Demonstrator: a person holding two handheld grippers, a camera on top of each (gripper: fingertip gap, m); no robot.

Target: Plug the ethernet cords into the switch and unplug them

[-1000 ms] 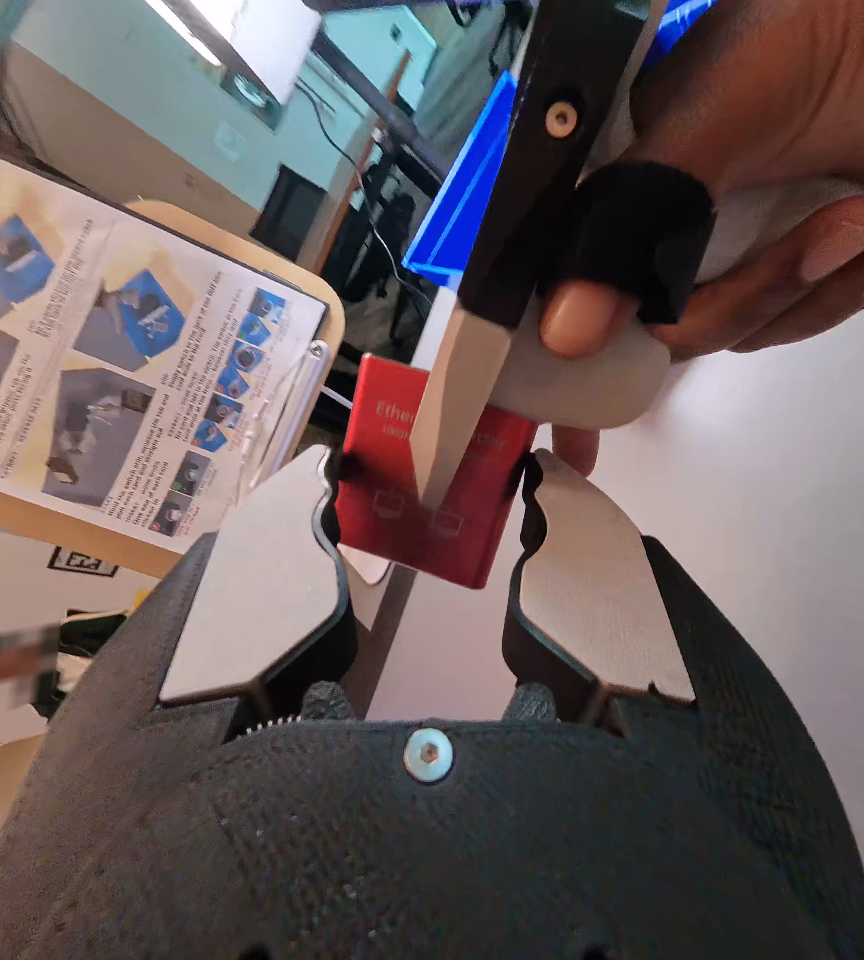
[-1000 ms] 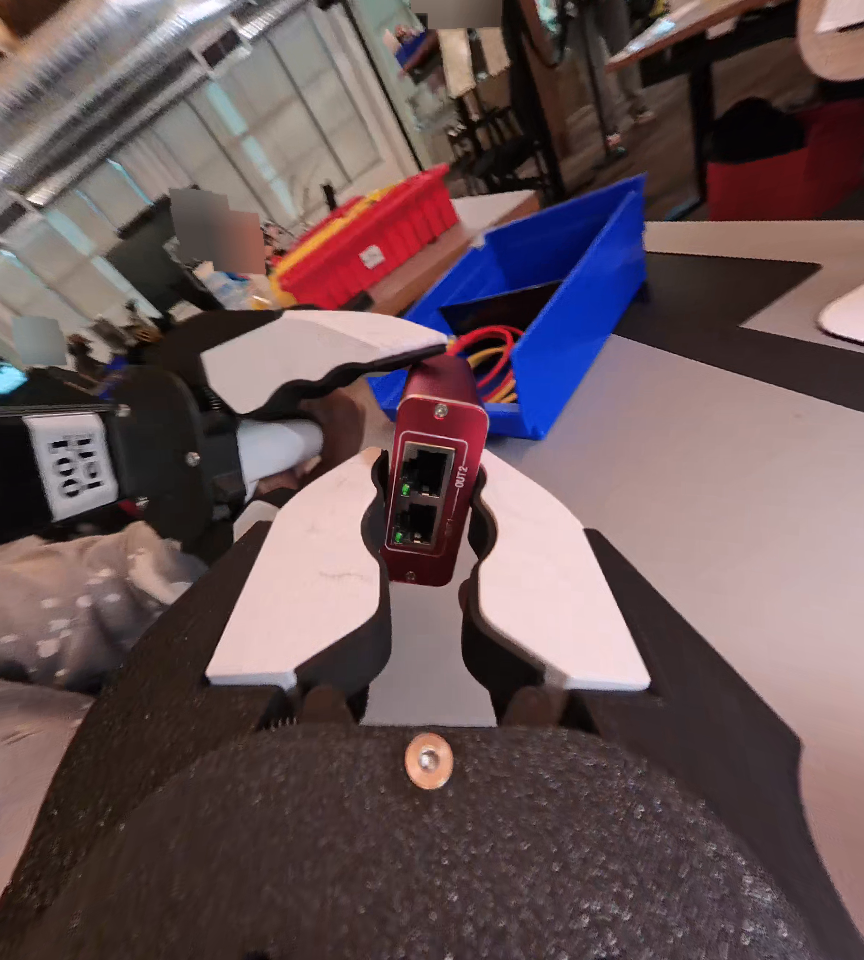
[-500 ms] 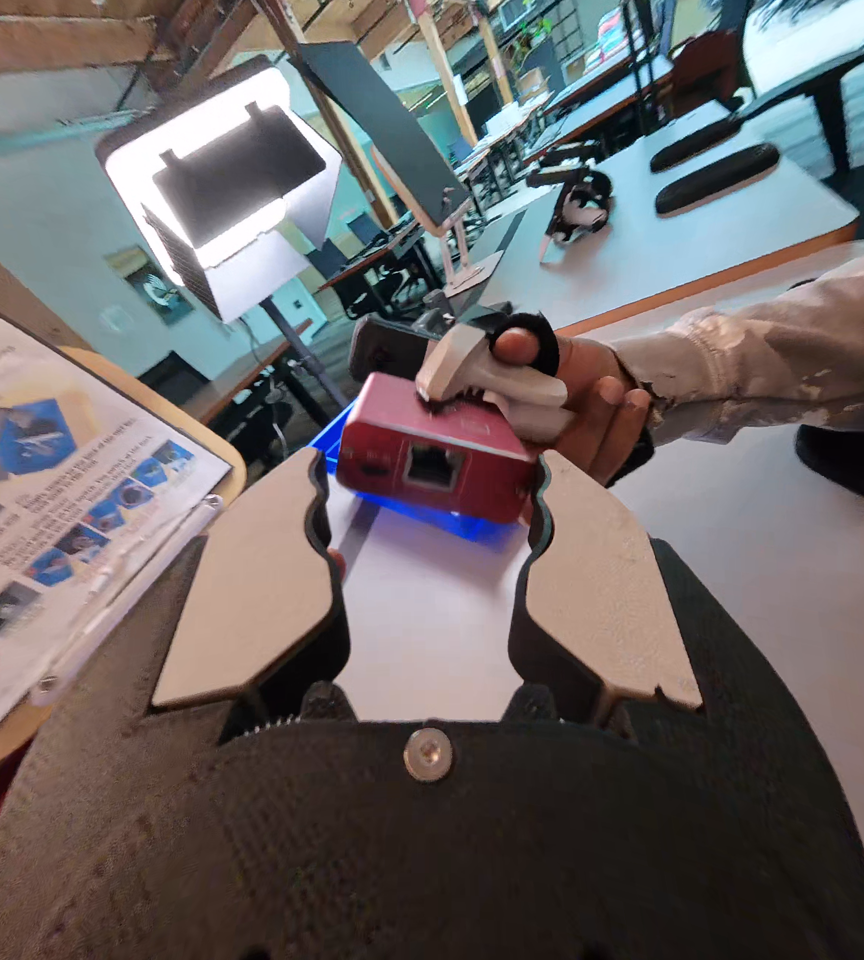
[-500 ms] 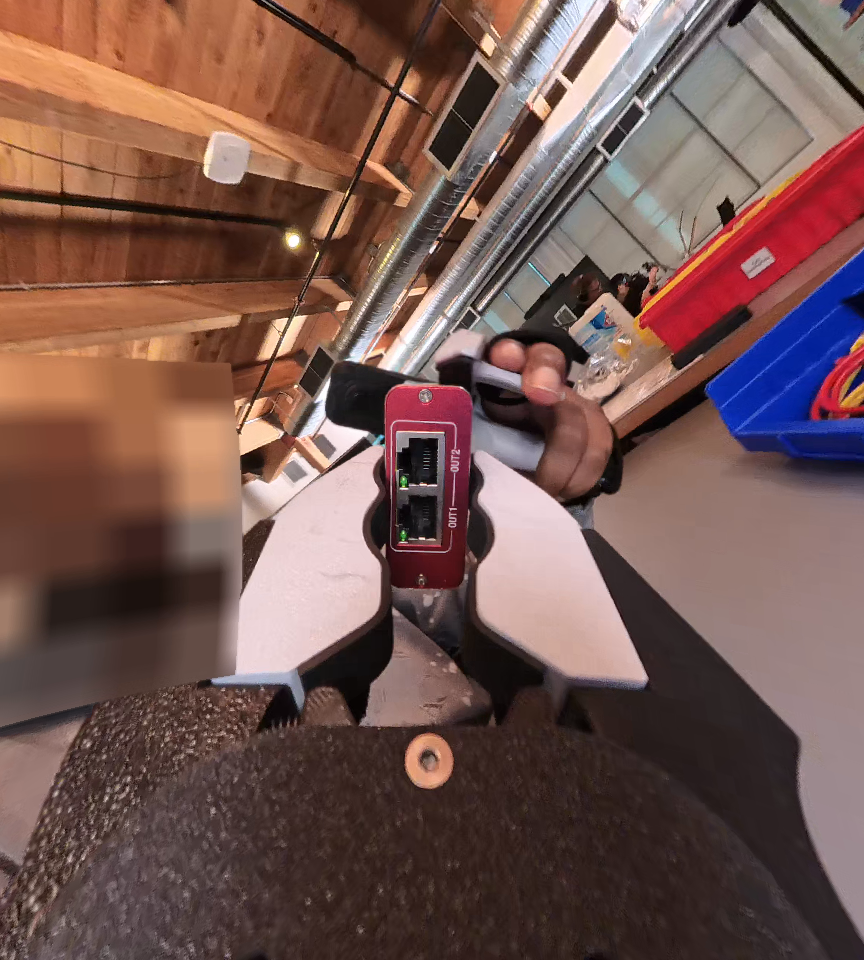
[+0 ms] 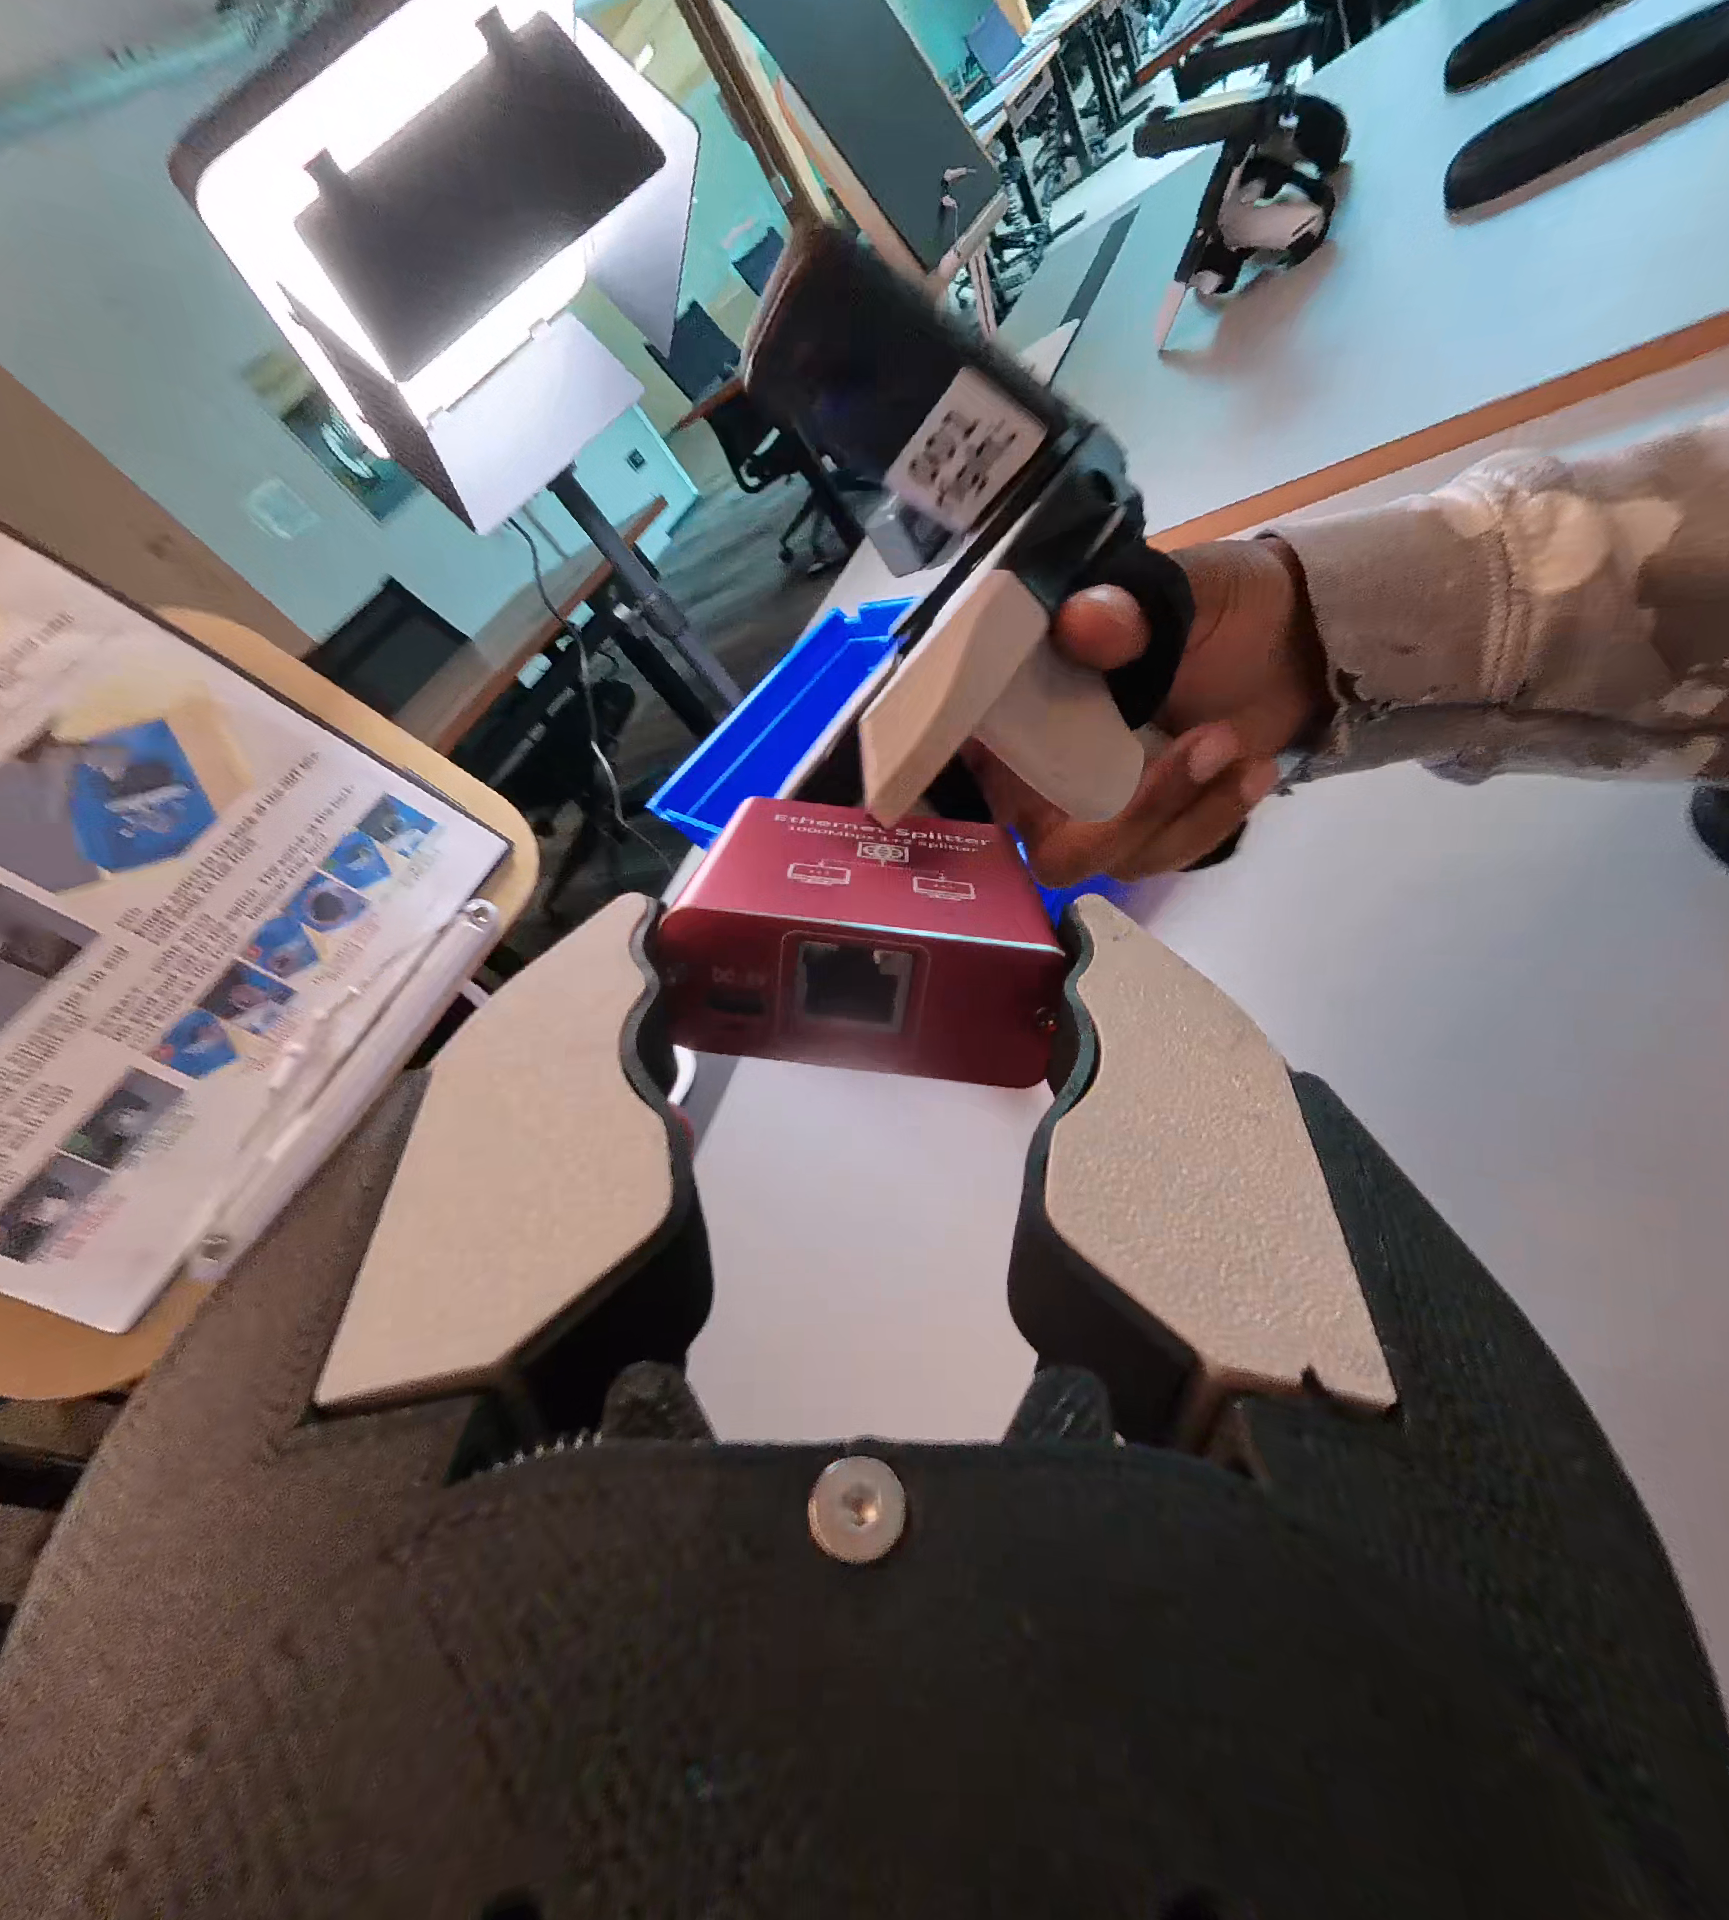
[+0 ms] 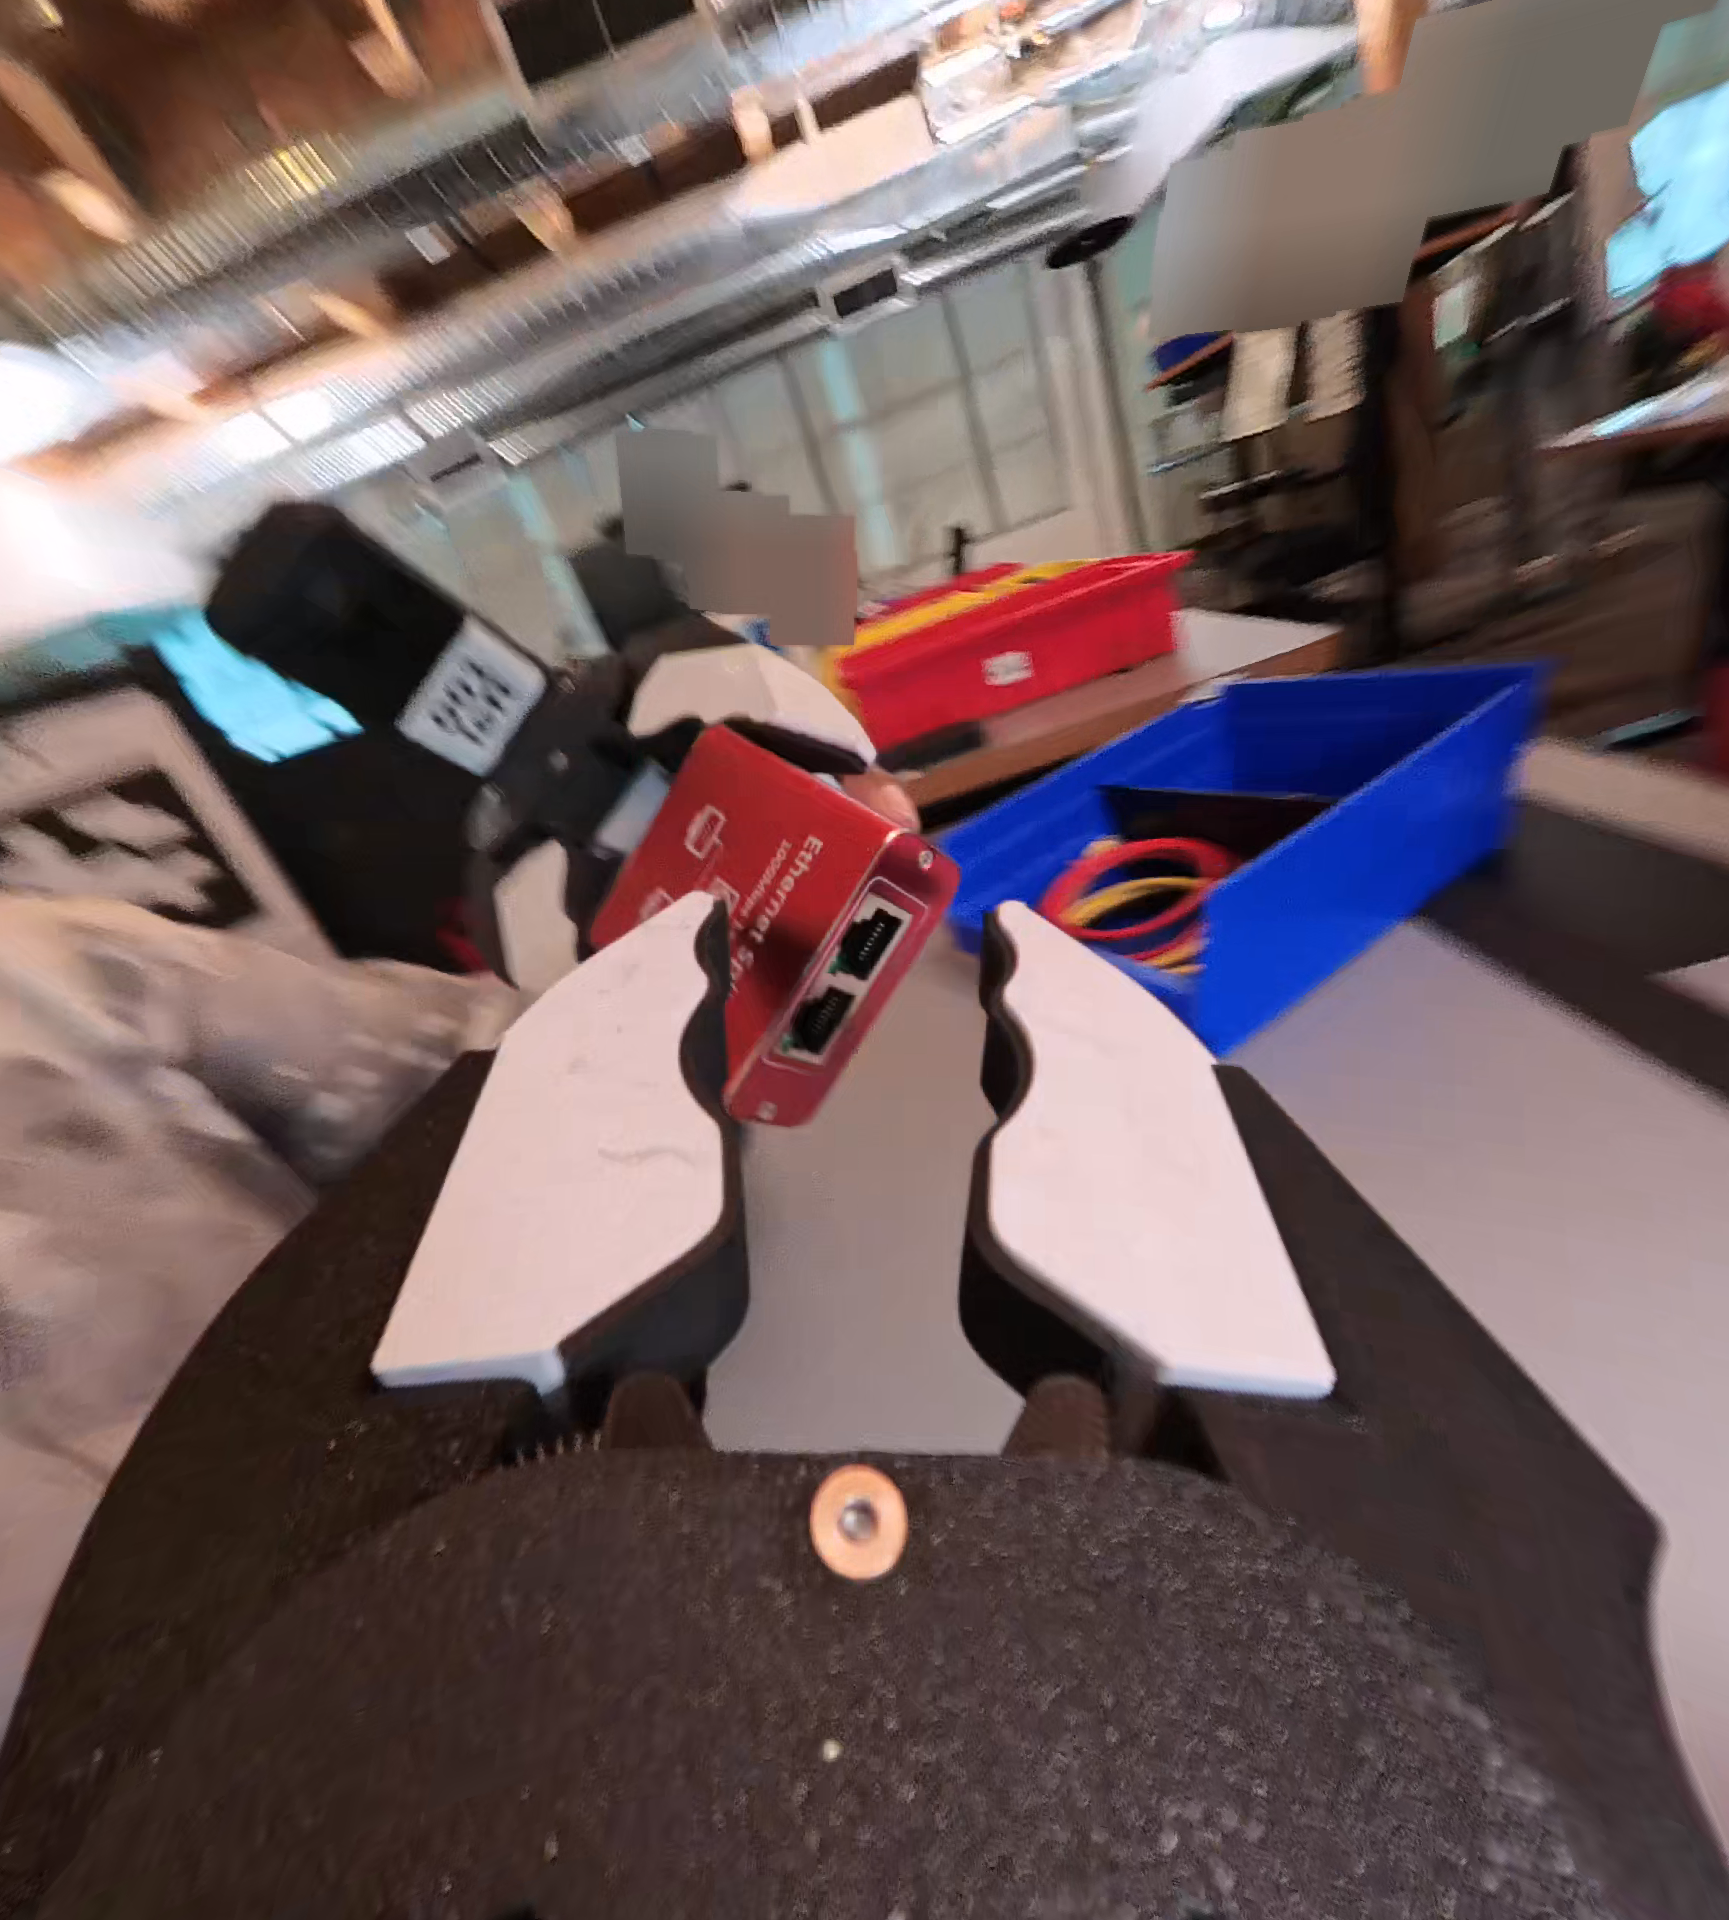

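I hold the red switch (image 5: 855,961) at the centre of my left wrist view, pinched across its width between the fingertips of my left gripper (image 5: 858,971), its single-port face turned toward the camera and empty. In the right wrist view the same switch (image 6: 787,914) sits just above centre, tilted, with its two-port face toward me; both of those ports are empty too. My right gripper (image 6: 847,961) is spread open: the switch overlaps its left finger in the frame, but the right finger stands clear of it, so I judge it is holding nothing. The ethernet cords (image 6: 1140,899), red and yellow coils, lie in the blue bin (image 6: 1359,831) at the right of that view, on the grey table (image 6: 1462,1195).

As I read it, the task has barely begun. The switch is in hand and no cord is plugged in. Still to do: fetch a cord from the bin with the free gripper, seat its plug, repeat for the others, then pull them all out.
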